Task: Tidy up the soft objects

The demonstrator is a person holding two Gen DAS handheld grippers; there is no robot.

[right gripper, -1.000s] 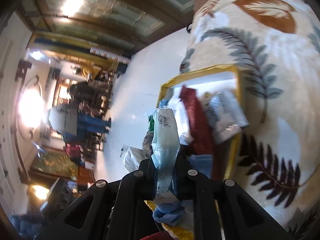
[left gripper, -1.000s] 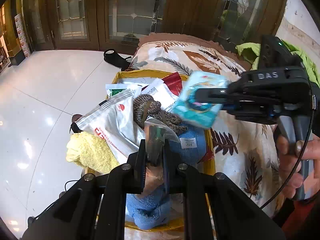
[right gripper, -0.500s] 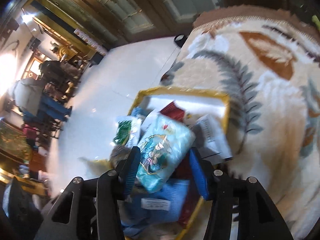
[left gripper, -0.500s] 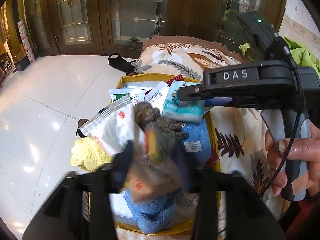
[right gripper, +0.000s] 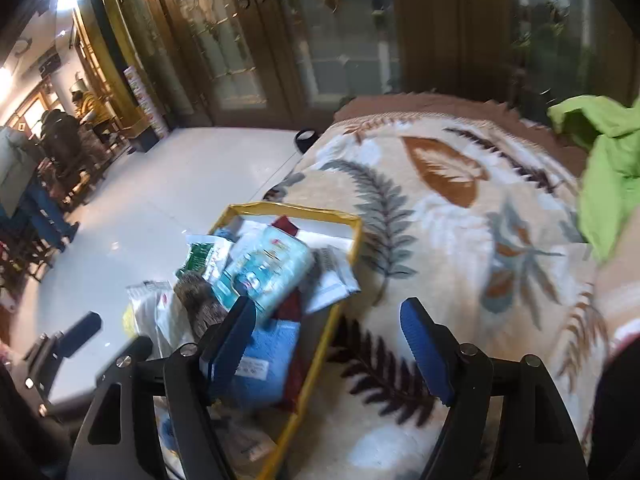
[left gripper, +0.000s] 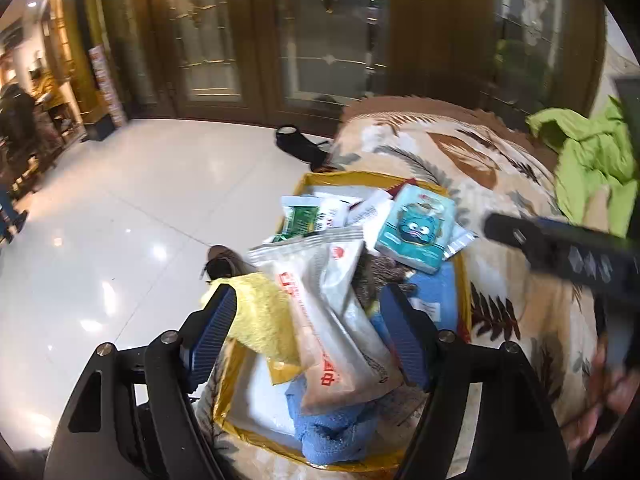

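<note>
A gold-rimmed box (left gripper: pixel 463 276) (right gripper: pixel 294 211) sits on the leaf-print blanket, heaped with soft things. A teal cartoon-print tissue pack (left gripper: pixel 416 229) (right gripper: pixel 269 270) lies on top at the far end. A white pouch with red print (left gripper: pixel 336 320), a yellow fuzzy cloth (left gripper: pixel 264 320), a brown knitted piece (right gripper: pixel 200 304) and a blue towel (left gripper: pixel 336 432) (right gripper: pixel 264 356) fill the near part. My left gripper (left gripper: pixel 306 336) is open above the near pile, holding nothing. My right gripper (right gripper: pixel 330 344) is open over the box's right rim, also with nothing in it; its body (left gripper: pixel 568 252) shows blurred at the right.
The box rests at the blanket's left edge (right gripper: pixel 440 208), beside a glossy white floor (left gripper: pixel 120 220). A lime-green garment (left gripper: pixel 592 168) lies at the far right. A black object (left gripper: pixel 296 144) sits on the floor by wooden glass doors. People stand far off at the left (right gripper: pixel 64 136).
Both grippers have opened. The left let go of a clear packet and the right released the teal tissue pack, which now lies in the box. Both grippers pulled back.
</note>
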